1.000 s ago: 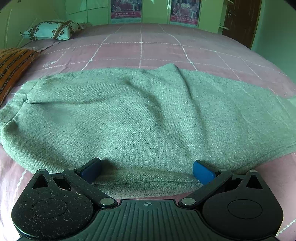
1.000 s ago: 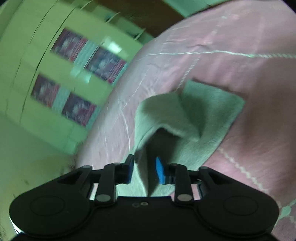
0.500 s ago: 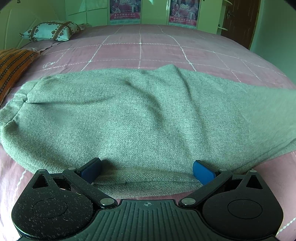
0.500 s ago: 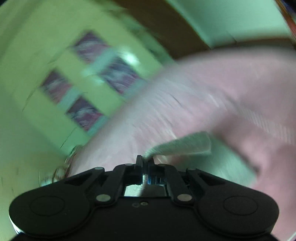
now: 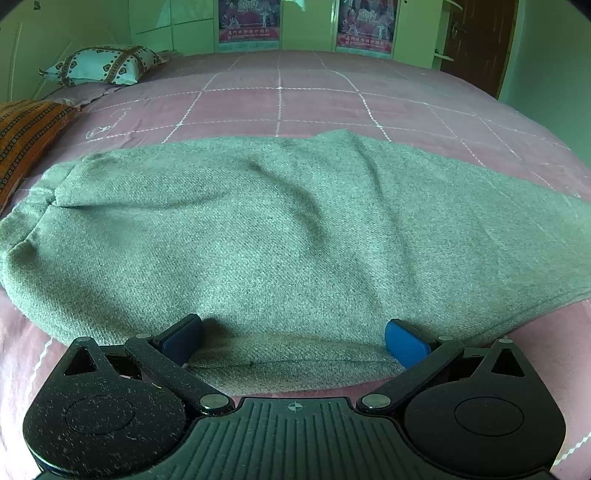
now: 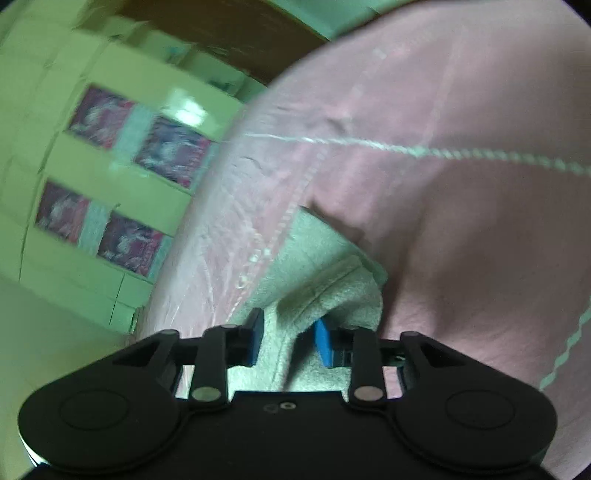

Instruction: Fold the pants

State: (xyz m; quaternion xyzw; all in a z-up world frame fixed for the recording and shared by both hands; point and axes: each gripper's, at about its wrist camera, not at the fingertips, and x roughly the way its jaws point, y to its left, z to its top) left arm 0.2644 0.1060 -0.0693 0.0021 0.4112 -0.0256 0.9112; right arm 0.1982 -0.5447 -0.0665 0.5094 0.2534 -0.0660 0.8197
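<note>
Grey-green pants (image 5: 258, 229) lie spread across a pink bed (image 5: 295, 99), running from left to right. My left gripper (image 5: 291, 339) is wide open, low at the near edge of the pants, its blue pads on either side of a fold of cloth. My right gripper (image 6: 286, 341) is partly open at one end of the pants (image 6: 325, 273). A bunched fold of cloth lies between its blue pads, and I cannot tell whether the pads touch it.
A patterned pillow (image 5: 103, 64) and an orange striped cushion (image 5: 22, 140) lie at the far left of the bed. Green cupboards with posters (image 5: 247, 18) stand behind the bed, and a dark door (image 5: 480, 40) is at the right.
My right gripper shut on the cloth, swung quickly, and now stands partly open with the cloth lower on the bed. The right part of the pants shifted. My left gripper has not moved.
</note>
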